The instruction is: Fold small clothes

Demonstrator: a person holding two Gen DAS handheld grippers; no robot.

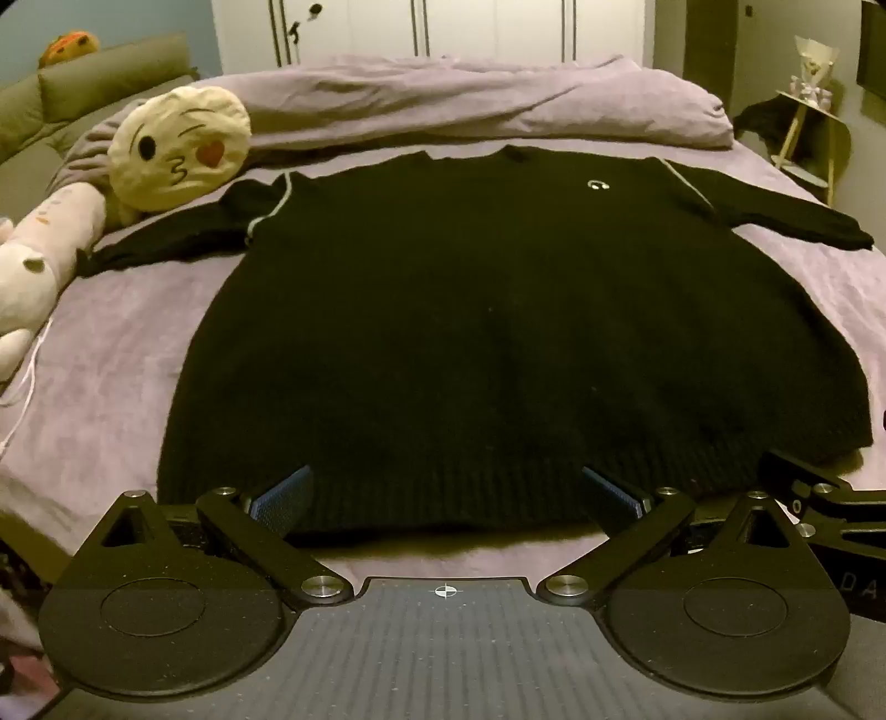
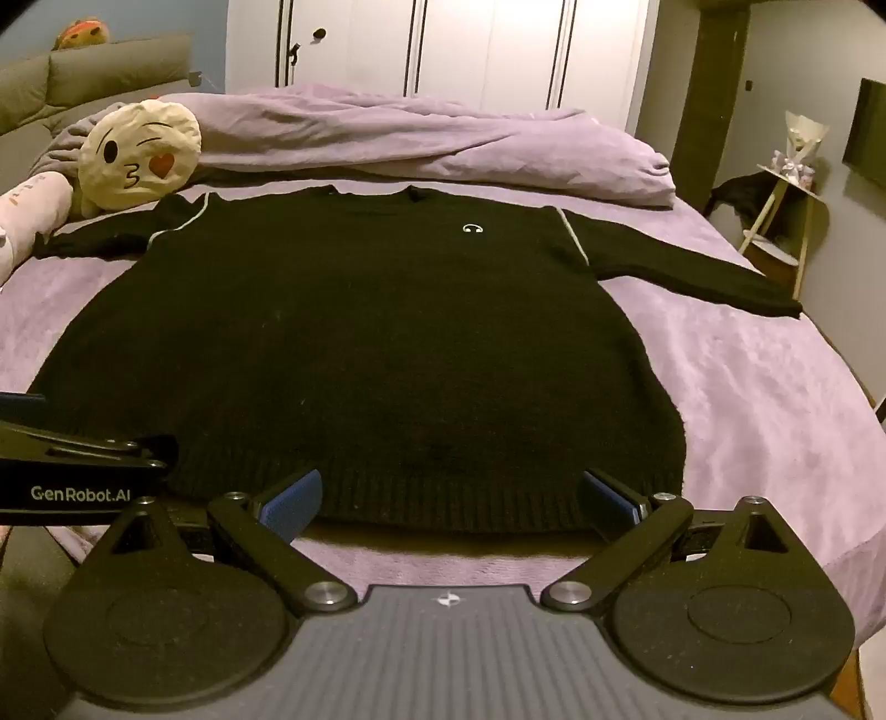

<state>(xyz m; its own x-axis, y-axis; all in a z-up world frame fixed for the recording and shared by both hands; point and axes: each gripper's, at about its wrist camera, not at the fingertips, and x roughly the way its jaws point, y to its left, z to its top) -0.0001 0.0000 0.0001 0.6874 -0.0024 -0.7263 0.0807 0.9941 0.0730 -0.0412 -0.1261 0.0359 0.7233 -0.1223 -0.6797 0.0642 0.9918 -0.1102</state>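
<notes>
A black knit sweater (image 1: 470,332) lies flat and face up on the purple bed (image 1: 111,354), hem toward me, both sleeves spread sideways. It has a small white logo (image 1: 597,185) on the chest. It also shows in the right wrist view (image 2: 360,343). My left gripper (image 1: 448,493) is open, its blue pads (image 1: 282,498) just above the hem, toward the hem's left half. My right gripper (image 2: 451,498) is open, its pads (image 2: 293,501) at the hem's right half. Neither holds anything.
A rumpled purple duvet (image 1: 470,99) lies behind the sweater. A yellow emoji cushion (image 1: 177,149) and a pale plush toy (image 1: 33,260) sit at the left. A small side table (image 2: 786,205) stands right of the bed. White wardrobe doors (image 2: 470,50) are behind.
</notes>
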